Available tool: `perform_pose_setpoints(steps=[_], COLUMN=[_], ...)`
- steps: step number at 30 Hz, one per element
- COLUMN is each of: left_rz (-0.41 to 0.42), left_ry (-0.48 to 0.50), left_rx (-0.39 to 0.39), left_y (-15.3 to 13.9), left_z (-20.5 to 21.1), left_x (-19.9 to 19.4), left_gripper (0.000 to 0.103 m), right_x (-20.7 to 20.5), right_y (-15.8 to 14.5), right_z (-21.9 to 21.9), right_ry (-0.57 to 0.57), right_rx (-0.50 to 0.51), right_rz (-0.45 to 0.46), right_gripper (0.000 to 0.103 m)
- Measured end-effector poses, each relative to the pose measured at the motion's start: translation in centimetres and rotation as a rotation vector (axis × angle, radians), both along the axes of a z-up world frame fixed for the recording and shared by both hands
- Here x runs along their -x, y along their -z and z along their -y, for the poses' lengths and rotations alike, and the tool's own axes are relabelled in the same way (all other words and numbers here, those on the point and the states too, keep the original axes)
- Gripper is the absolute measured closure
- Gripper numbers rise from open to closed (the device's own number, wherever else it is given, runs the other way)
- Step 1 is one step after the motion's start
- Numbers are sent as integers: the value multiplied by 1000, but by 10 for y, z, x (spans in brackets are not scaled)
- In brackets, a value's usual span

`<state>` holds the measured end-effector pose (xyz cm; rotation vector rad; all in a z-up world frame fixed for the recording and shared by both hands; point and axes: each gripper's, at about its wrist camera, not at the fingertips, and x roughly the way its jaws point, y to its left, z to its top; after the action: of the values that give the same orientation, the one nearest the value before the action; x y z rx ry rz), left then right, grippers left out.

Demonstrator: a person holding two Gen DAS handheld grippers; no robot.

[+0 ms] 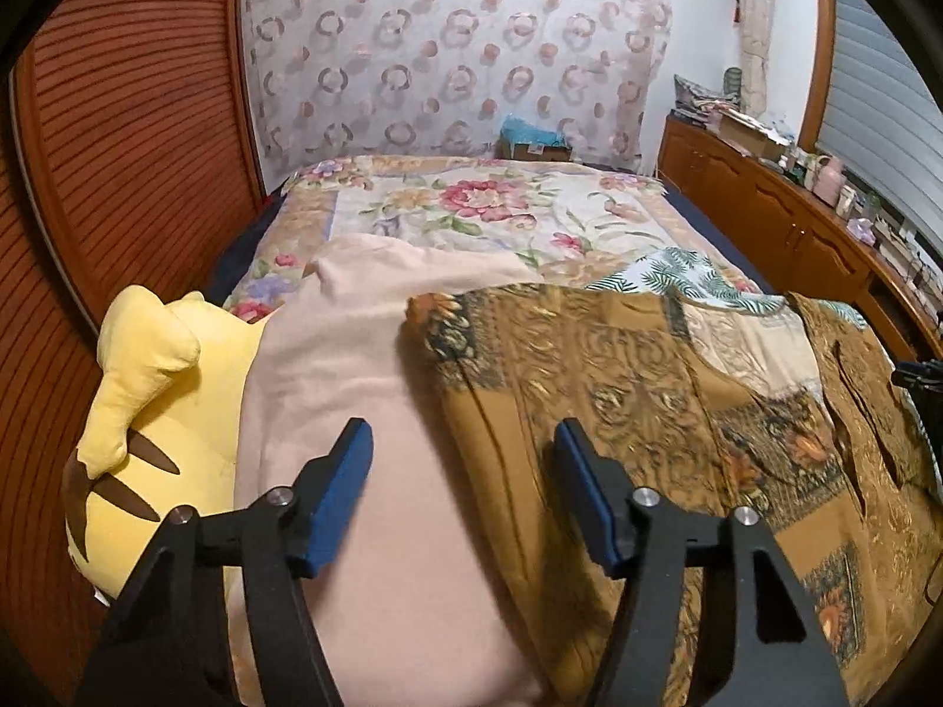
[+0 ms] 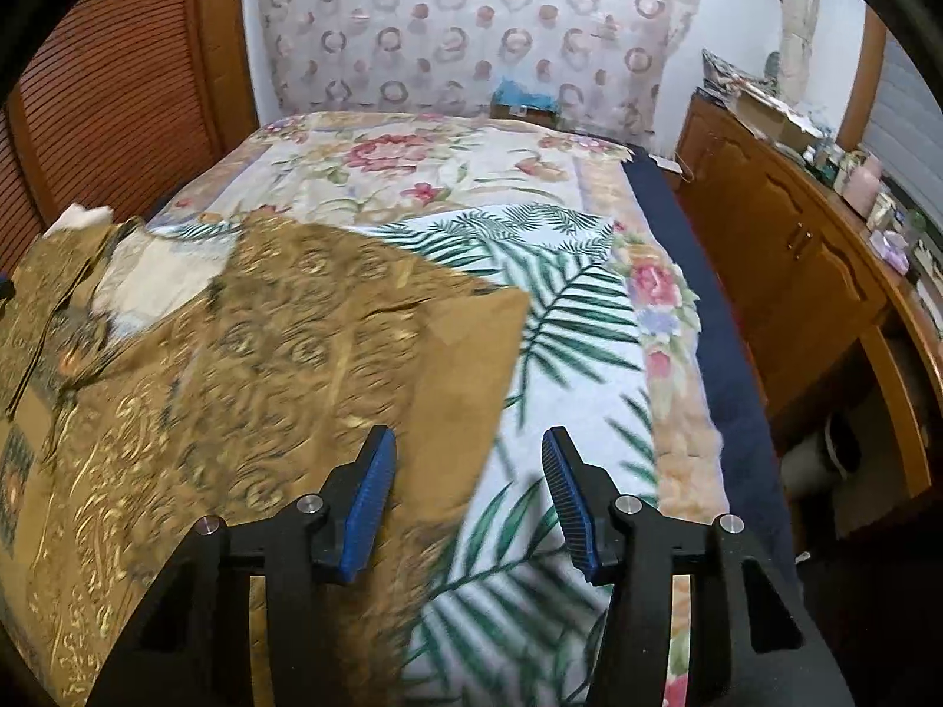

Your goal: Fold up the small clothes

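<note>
Wide bed (image 1: 471, 200) under a floral quilt (image 2: 412, 159), filling most of both views, with a dark blue sheet edge (image 2: 725, 318) showing along its right side. Behind it, a pale curtain (image 1: 448, 41) printed with pink rings; on the left, a slatted wooden door (image 1: 135, 135); on the right, a long wooden counter (image 2: 784, 247) crowded with boxes, jars and a pink jug, beneath a grey shutter. Spread across the near part of the bed, the task's garment, a brown patterned shirt (image 1: 619, 389), partly folded, lying on a pink blanket (image 1: 353, 365) at its left and on a white palm-leaf cloth (image 2: 566, 306) at its right. Only in the left wrist view: a yellow plush toy (image 1: 153, 406) pressed against the blanket's left edge, and the blanket's full extent. Only in the right wrist view: the broad spread of the palm-leaf cloth and the shirt's straight right edge, blurred. At the bed's far end, a cardboard box with blue stuff (image 1: 533, 138) on top. Left gripper (image 1: 465, 495) above the blanket-shirt border, jaws wide apart, holding nothing. Right gripper (image 2: 468, 506) above the shirt's right edge, jaws likewise spread and empty.
</note>
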<state>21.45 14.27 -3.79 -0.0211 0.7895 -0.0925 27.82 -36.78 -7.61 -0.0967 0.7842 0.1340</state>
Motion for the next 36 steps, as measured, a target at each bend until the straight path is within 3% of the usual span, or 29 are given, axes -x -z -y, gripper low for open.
perform_pose_setpoints(steps=[11, 15, 18, 20, 21, 23, 29, 36], left_rz=[-33, -35, -32, -30, -30, -25, 56, 212], left_ry=[-24, -15, 4, 16, 21, 35, 96, 113], left_rx=[87, 98, 97, 91, 86, 87, 77, 56], left_y=[6, 7, 5, 4, 3, 1, -23, -50], left_z=[-10, -7, -4, 0, 1, 4, 25, 48], left_x=[-29, -32, -32, -29, -29, -25, 10, 89], left_gripper=[48, 65, 74, 82, 90, 95, 100, 100], right_x=[-42, -49, -47, -44, -42, -36, 7, 83], right_y=[11, 10, 10, 10, 9, 8, -14, -36], right_z=[10, 6, -4, -10, -11, -12, -11, -8], right_ry=[3, -16, -53, -74, -70, -74, -119, -158], right_rx=[-102, -85, -58, -45, -44, -62, -135, -170], right_rz=[-31, -35, -29, -19, -12, 9, 134, 256], right_gripper=[49, 50, 67, 88, 90, 96, 98, 99])
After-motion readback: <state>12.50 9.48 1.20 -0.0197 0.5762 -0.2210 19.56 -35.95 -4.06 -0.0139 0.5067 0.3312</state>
